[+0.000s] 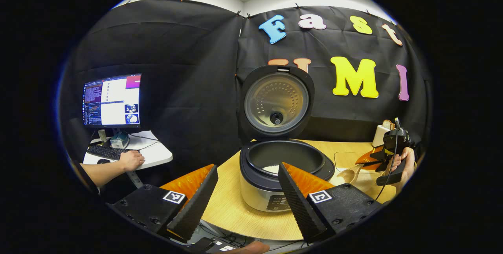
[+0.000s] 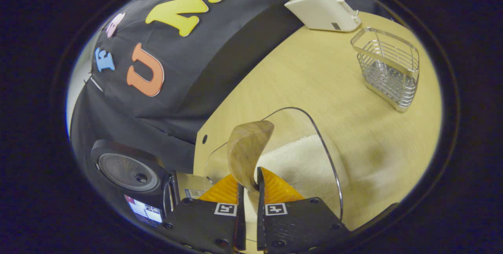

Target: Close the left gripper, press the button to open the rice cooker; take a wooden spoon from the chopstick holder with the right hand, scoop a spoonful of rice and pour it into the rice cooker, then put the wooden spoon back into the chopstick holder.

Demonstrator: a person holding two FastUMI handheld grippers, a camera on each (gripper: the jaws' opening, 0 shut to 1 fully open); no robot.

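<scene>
While the right tool grips it, the spoon sets the terms for the scooping step.

Wooden spoon point(image 2: 248, 150): clamped by its handle between the fingers of the right tool point(image 2: 250, 191), bowl rising ahead of the tips; it looks light and stiff, smooth wood that could twist in the grip, so a hold low on the handle seems best.
Rice point(image 2: 302, 159): a white heap directly ahead of and below the tool, inside a clear bowl point(image 2: 322, 140); loose grains, likely to spill if the spoon tilts.
Chopstick holder point(image 2: 387, 71): wire basket, standing well ahead and to the right of the tool on the counter point(image 2: 314, 81).
Rice cooker point(image 1: 275, 167): lid up, pot open, just ahead of the left tool point(image 1: 247, 191), whose fingers stand apart.
Toaster point(image 2: 322, 10): far ahead, by the wall.
</scene>
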